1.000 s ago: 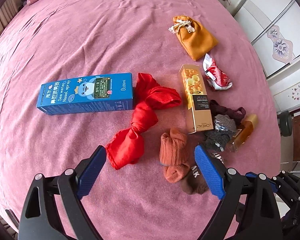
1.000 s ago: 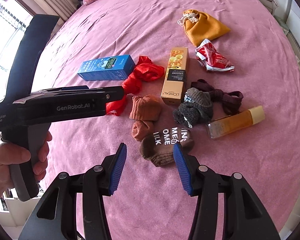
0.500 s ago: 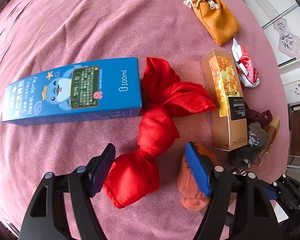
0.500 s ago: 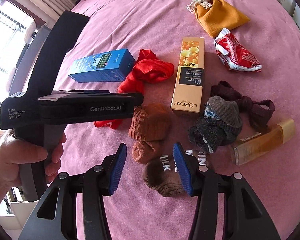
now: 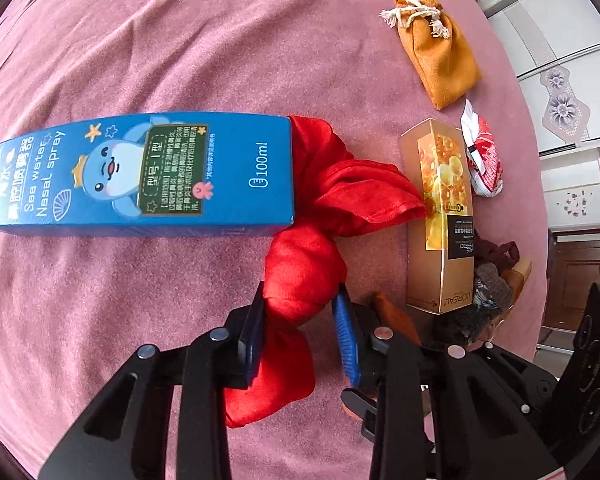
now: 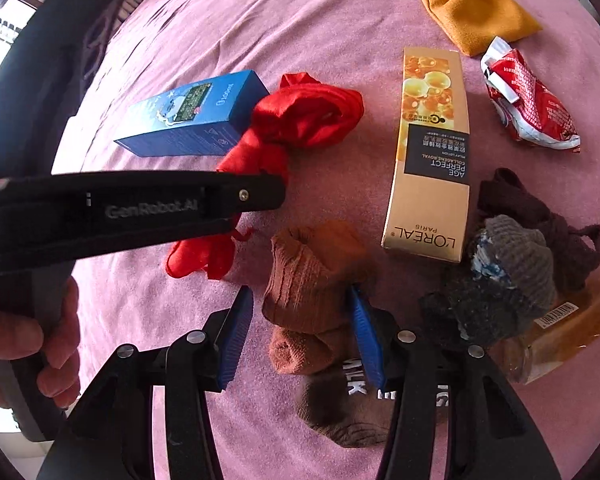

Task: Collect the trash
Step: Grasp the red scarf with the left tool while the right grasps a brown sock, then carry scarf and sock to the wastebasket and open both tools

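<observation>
On the bed, left gripper pinches red cloth.

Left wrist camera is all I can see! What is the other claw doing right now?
Observer: The right claw is open, straddling a crumpled rust-orange ribbed sock.
Operator: Anything hiding underneath it?
Observer: A brown sock with white letters lies under its right finger.
Operator: My left claw pinches the knotted red cloth. Can you see who holds it?
Observer: Only a bare hand wrapped around its black handle.
</observation>
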